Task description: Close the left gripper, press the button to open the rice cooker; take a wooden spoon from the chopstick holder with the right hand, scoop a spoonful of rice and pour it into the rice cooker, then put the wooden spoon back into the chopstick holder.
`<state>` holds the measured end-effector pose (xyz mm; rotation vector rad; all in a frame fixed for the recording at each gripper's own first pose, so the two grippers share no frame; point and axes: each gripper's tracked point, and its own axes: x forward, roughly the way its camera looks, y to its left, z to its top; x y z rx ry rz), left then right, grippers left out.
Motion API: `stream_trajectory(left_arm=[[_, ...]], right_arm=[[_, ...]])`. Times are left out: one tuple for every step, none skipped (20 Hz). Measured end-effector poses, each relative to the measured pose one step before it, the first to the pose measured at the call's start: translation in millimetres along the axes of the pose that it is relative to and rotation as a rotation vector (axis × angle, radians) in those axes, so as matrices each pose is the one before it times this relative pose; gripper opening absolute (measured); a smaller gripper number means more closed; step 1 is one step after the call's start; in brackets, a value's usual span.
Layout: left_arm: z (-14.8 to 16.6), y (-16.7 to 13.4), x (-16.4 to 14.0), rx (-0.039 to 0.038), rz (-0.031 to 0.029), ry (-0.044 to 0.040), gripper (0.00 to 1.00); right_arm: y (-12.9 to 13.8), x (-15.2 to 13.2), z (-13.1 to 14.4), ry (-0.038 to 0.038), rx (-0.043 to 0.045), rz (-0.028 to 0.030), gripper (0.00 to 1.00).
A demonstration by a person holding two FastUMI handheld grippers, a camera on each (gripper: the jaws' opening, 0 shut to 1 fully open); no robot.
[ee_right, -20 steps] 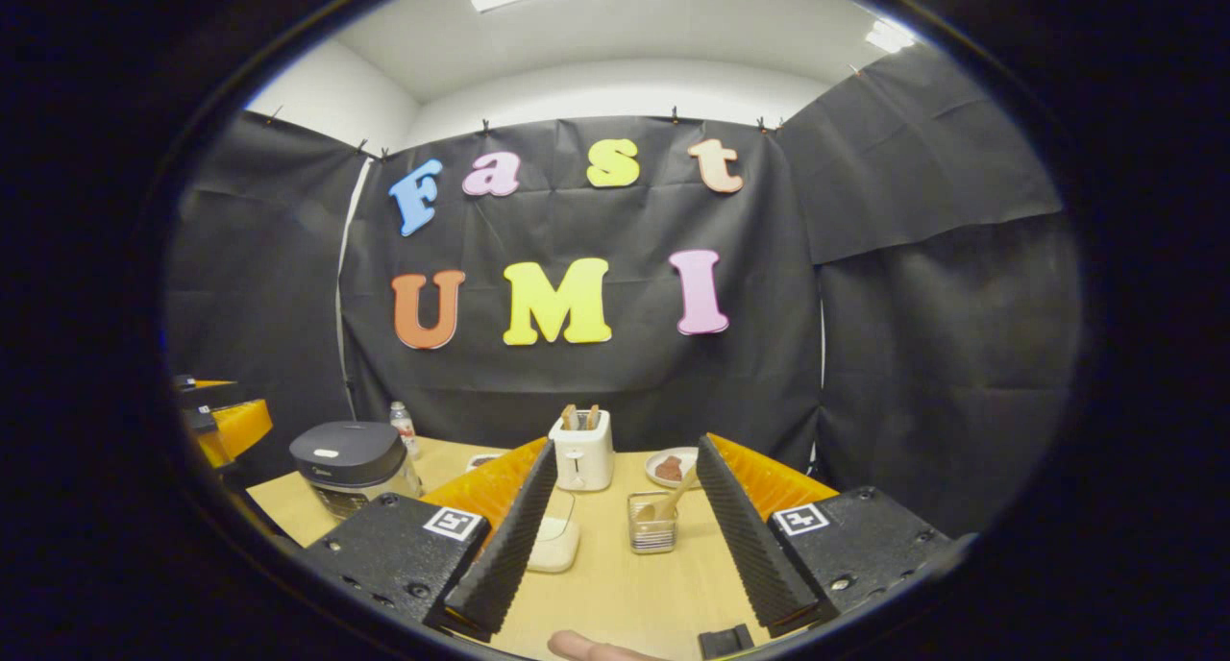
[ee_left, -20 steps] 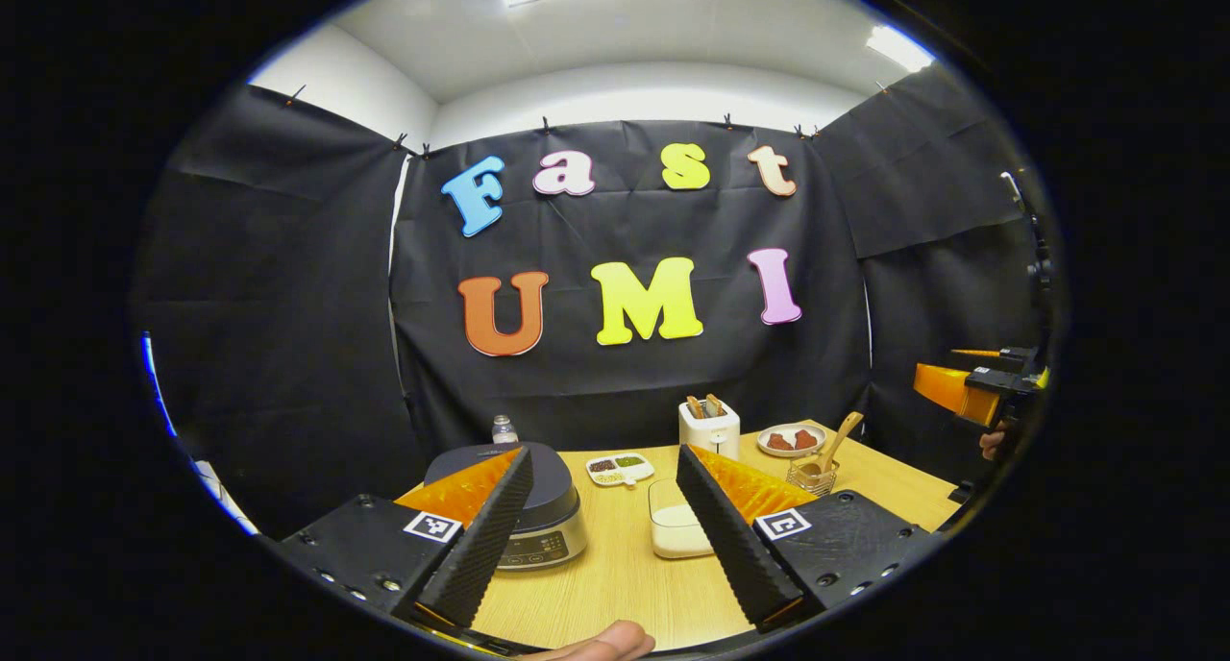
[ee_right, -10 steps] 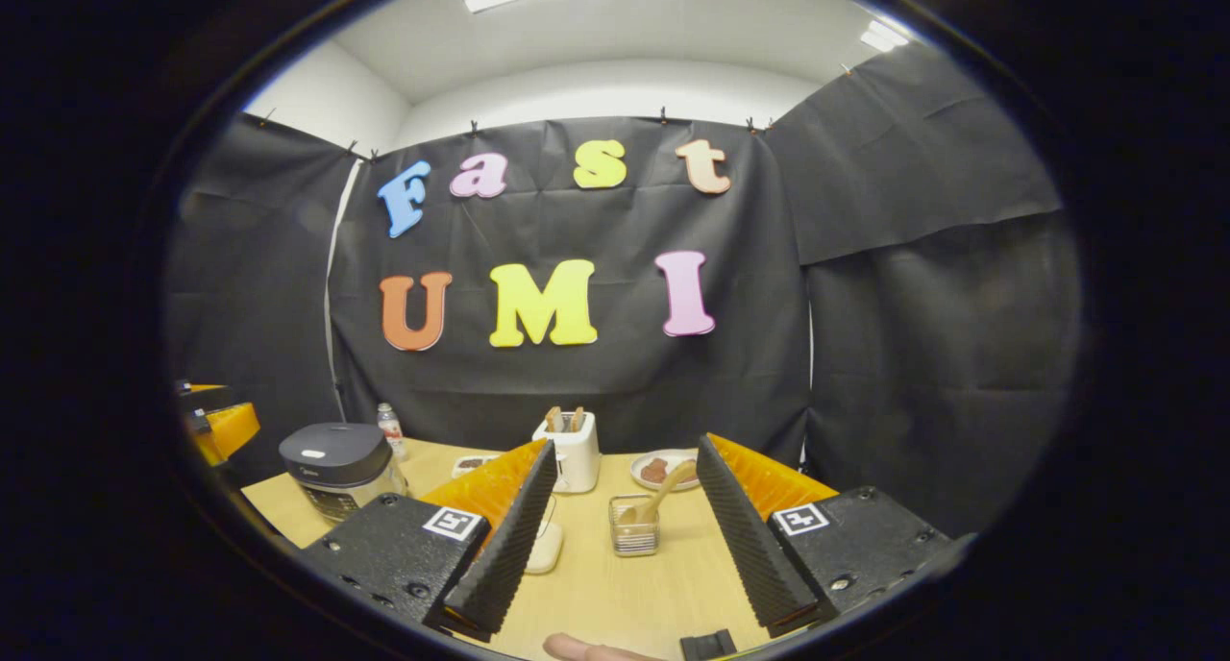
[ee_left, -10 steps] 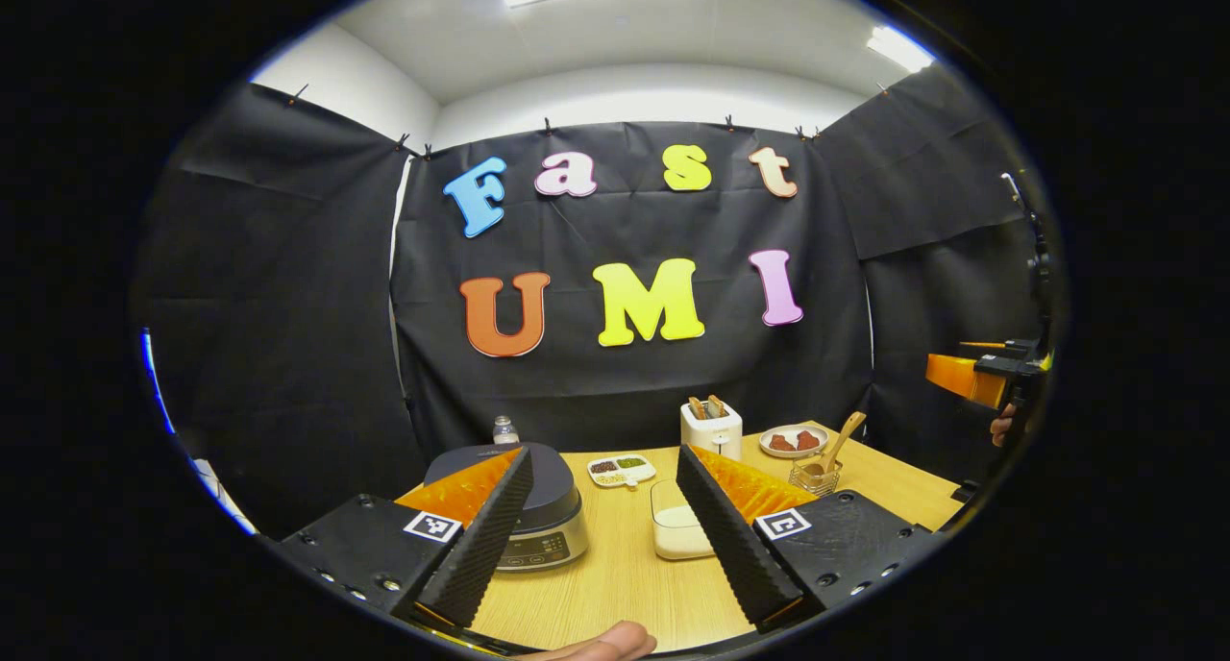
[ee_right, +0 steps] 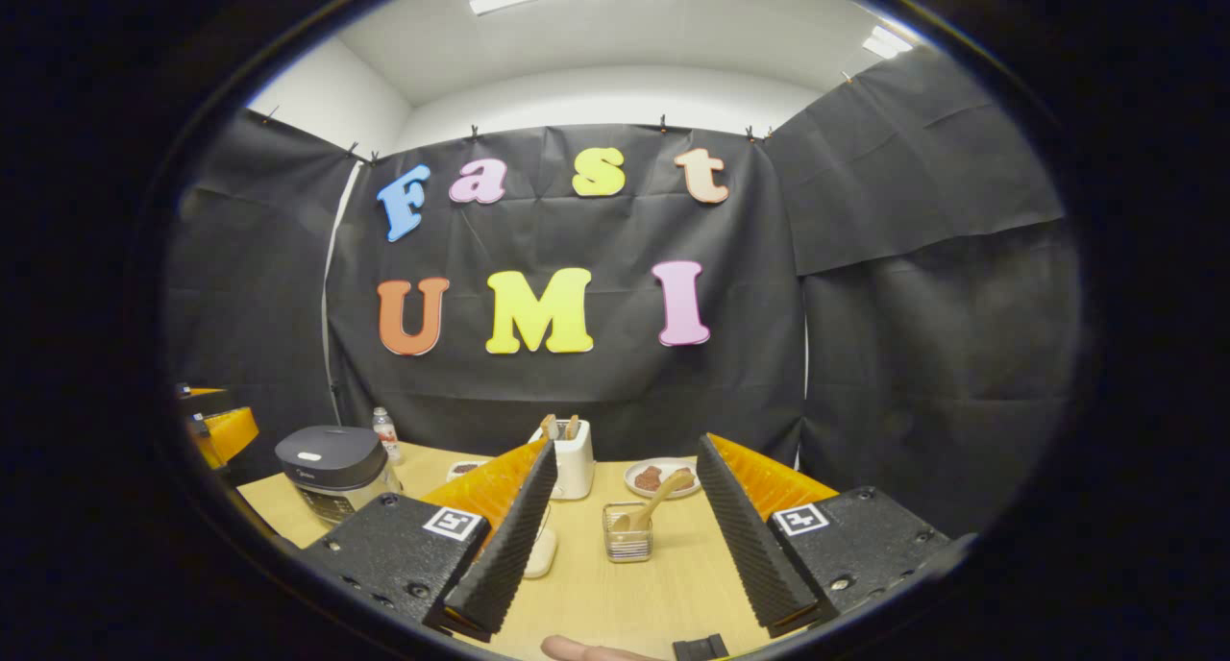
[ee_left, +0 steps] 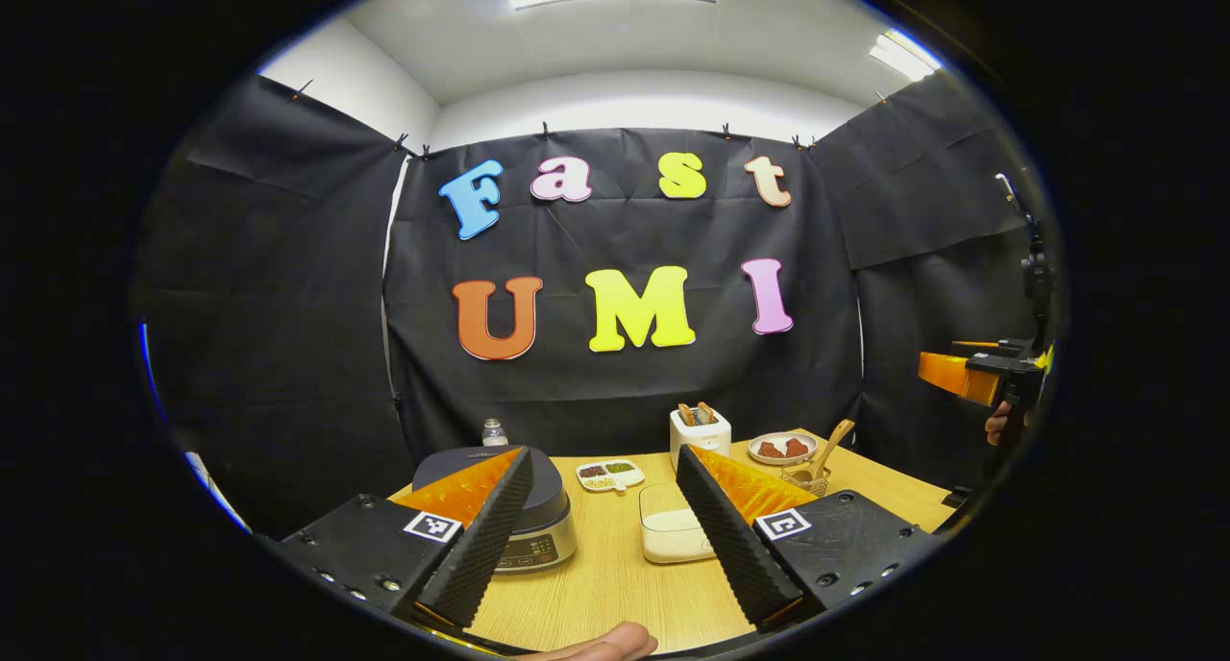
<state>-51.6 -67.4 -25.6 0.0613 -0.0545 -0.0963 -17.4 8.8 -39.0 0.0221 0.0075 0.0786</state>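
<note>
Jaws apart, wooden spoon (ee_right: pixel 651 508) in chopstick holder (ee_right: pixel 627 537)

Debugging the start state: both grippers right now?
Left gripper: open, holding nothing, above the table near the rice cooker.
Right gripper: open, empty, facing the spoon in its holder.

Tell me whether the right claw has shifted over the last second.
Yes. In the right gripper view the chopstick holder and toaster slid leftward between its fingers, so the right claw swung rightward, still open.
</note>
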Motion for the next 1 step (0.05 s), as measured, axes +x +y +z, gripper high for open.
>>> stream_trajectory(left_arm=[[0.14,1.85,-0.04,0.00173,0.00502,-0.00354,0.95]], right_arm=[[0.74,-0.33,-0.35,0.00094,0.00096,0.00313,0.95]])
